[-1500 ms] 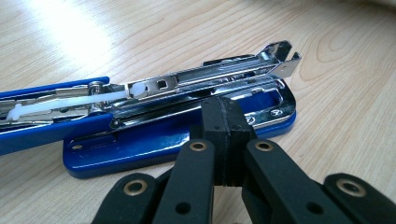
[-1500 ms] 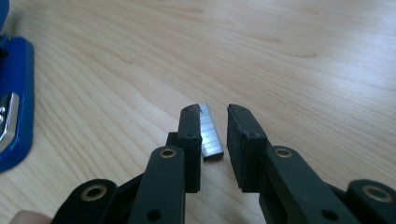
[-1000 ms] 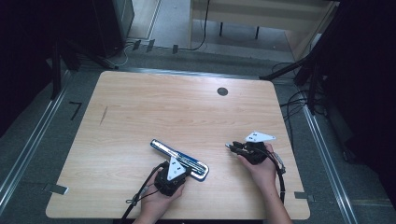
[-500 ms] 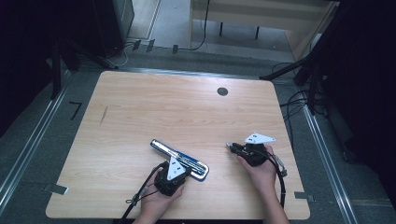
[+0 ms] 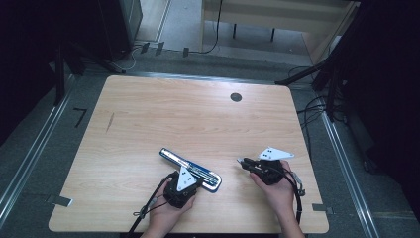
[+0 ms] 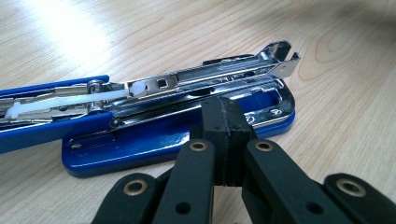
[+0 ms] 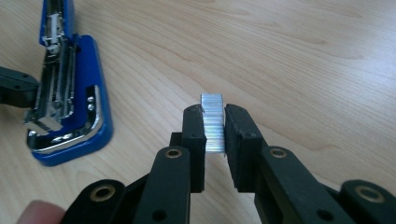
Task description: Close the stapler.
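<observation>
A blue stapler (image 5: pixel 190 169) lies opened flat on the wooden table (image 5: pixel 198 124), with its chrome staple channel (image 6: pixel 201 81) exposed. My left gripper (image 5: pixel 193 178) is shut with nothing between its jaws. Its tip (image 6: pixel 223 109) rests against the near edge of the stapler's blue base (image 6: pixel 154 137). To the right, my right gripper (image 7: pixel 214 115) is shut on a short silver strip of staples (image 7: pixel 213 123), which it holds just above the tabletop. Its jaws have just been closing on this strip. The stapler (image 7: pixel 88 93) lies to its left.
A dark round cable hole (image 5: pixel 236 97) sits near the table's far edge. Cables trail from both grippers toward the near edge. A dark floor with metal rails and cables surrounds the table.
My right gripper has shifted a little toward the near edge with the staple strip in it. The left gripper and the stapler have stayed put.
</observation>
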{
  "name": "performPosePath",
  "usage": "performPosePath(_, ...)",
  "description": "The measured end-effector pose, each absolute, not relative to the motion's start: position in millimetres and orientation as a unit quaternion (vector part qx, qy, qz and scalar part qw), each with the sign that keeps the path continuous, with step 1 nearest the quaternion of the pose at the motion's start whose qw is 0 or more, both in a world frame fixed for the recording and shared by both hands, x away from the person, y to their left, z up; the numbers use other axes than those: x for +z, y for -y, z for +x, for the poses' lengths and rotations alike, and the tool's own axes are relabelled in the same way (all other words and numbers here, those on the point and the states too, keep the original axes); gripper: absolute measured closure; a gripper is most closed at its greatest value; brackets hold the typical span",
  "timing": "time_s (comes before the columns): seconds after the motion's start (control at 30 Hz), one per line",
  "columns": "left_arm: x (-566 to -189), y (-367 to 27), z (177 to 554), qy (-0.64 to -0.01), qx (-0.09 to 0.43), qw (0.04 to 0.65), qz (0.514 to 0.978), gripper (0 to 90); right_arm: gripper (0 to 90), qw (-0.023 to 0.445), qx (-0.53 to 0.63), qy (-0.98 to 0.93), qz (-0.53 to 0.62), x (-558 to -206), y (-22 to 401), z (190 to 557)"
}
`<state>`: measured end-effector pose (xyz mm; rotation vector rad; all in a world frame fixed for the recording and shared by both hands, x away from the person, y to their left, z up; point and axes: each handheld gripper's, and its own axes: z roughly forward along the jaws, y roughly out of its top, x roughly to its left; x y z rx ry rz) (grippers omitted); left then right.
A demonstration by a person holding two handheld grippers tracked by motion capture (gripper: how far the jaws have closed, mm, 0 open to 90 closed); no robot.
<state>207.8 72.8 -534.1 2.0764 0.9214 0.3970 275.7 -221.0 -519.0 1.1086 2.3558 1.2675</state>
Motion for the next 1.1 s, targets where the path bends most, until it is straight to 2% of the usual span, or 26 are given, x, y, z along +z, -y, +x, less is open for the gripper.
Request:
performPosePath(0.3, -534, -73, 208, -0.365, 0.158, 0.406, 0.823, 90.0, 80.2, 0.120, 0.442, -0.810, 0.368, -510, 216, 261)
performPosePath(1.1, -534, -73, 208, -0.365, 0.156, 0.407, 0.823, 90.0, 80.2, 0.104, 0.456, -0.812, 0.348, -499, 194, 253)
